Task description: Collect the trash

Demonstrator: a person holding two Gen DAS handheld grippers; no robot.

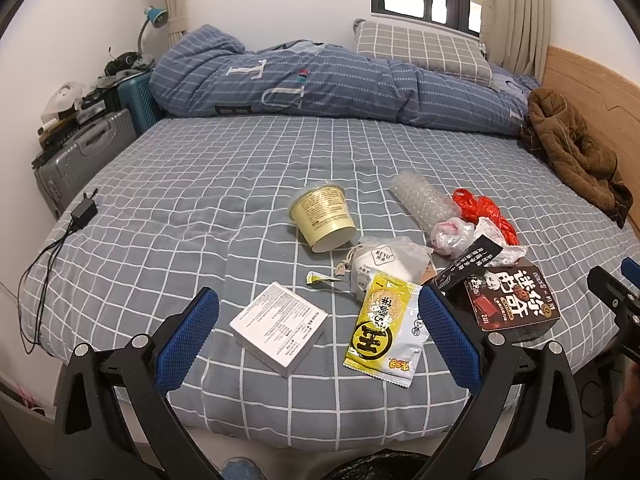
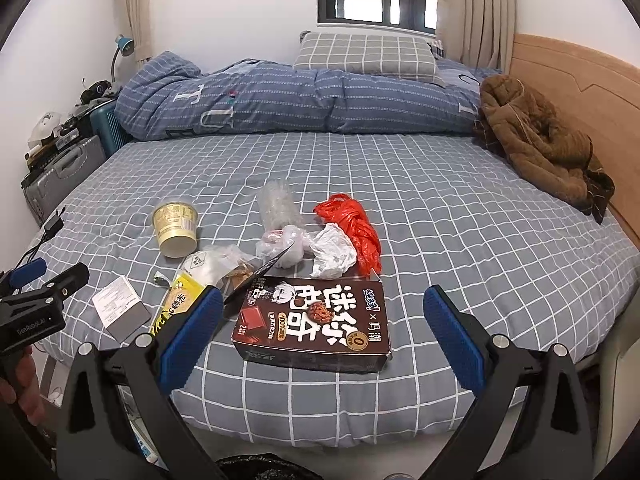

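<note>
Trash lies on the grey checked bed (image 1: 200, 168). In the left wrist view my left gripper (image 1: 318, 330) is open over a white box (image 1: 279, 333) and a yellow snack packet (image 1: 385, 330). Beyond them lie a yellow cup (image 1: 325, 217) on its side, a white pouch (image 1: 378, 268), bubble wrap (image 1: 424, 200), a red plastic bag (image 1: 486, 210) and crumpled white bags (image 1: 452, 234). In the right wrist view my right gripper (image 2: 322, 332) is open around a brown cookie box (image 2: 316, 322), without touching it. The cup (image 2: 176, 228) and red bag (image 2: 356, 226) lie farther back.
A folded blue quilt (image 1: 320, 84) and pillow (image 1: 420, 50) fill the bed's far side, with a brown coat (image 1: 568, 148) by the wooden headboard (image 2: 580, 92). A charger with cable (image 1: 82, 212) lies at the left edge. Suitcases (image 1: 80, 156) stand left. A black bag (image 1: 380, 466) sits below.
</note>
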